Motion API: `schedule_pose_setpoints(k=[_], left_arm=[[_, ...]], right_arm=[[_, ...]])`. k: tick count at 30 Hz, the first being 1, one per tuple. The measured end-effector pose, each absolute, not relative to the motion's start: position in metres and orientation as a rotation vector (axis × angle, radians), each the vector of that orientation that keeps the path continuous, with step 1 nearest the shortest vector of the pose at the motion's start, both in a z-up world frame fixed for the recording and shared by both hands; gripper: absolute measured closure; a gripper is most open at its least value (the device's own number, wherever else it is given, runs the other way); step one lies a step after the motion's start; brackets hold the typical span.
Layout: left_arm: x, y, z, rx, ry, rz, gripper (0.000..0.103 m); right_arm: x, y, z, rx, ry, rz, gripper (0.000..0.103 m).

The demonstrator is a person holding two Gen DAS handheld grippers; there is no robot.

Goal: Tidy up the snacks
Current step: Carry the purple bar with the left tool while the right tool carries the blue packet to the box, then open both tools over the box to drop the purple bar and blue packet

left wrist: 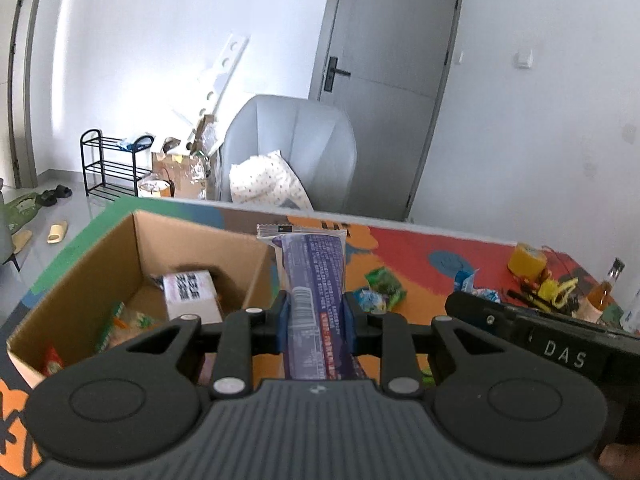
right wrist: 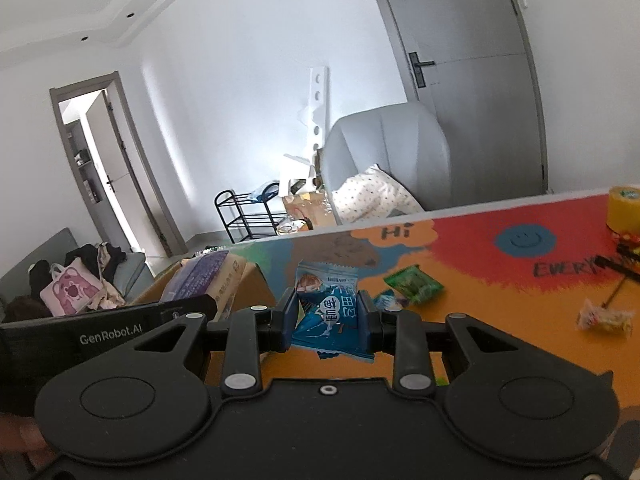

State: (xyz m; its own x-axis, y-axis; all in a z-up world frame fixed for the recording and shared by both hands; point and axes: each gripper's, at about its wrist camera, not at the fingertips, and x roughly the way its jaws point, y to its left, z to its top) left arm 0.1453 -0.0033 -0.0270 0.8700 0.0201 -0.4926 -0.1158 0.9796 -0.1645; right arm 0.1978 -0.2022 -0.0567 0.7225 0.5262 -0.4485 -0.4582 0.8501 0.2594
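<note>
The left gripper (left wrist: 315,320) is pinching a purple snack bar (left wrist: 314,280) beside the cardboard box (left wrist: 200,240), while the right gripper (right wrist: 328,316) is clamping a blue packet (right wrist: 326,304) above 2 loose packets, green (right wrist: 414,284) and pale (right wrist: 606,318), lying on the table (right wrist: 500,320).

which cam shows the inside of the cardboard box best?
Left wrist: it looks down into the cardboard box, showing a white carton and packets inside. Right wrist shows only the box's outer wall behind the left gripper.

From here I can't read the small blurred print on the purple wrapper (left wrist: 314,300), its lower end hides behind the left gripper (left wrist: 314,322), and the yellow tape roll (right wrist: 624,208) is cut off at the frame's right edge.
</note>
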Motion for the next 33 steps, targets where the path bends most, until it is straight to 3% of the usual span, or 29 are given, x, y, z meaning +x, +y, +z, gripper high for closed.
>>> schedule_pose_setpoints(k=[25,33], left_arm=[[0.137,0.090,-0.018,-0.256,0.538,0.209,0.076],[0.128,0.113,-0.019,-0.297,0.536,0.262,0.065]], right_arm=[[0.204,-0.099,-0.051,0.068,0.557,0.715,0.074],[0.197,-0.080,-0.048,0.102,0.606,0.814,0.073]])
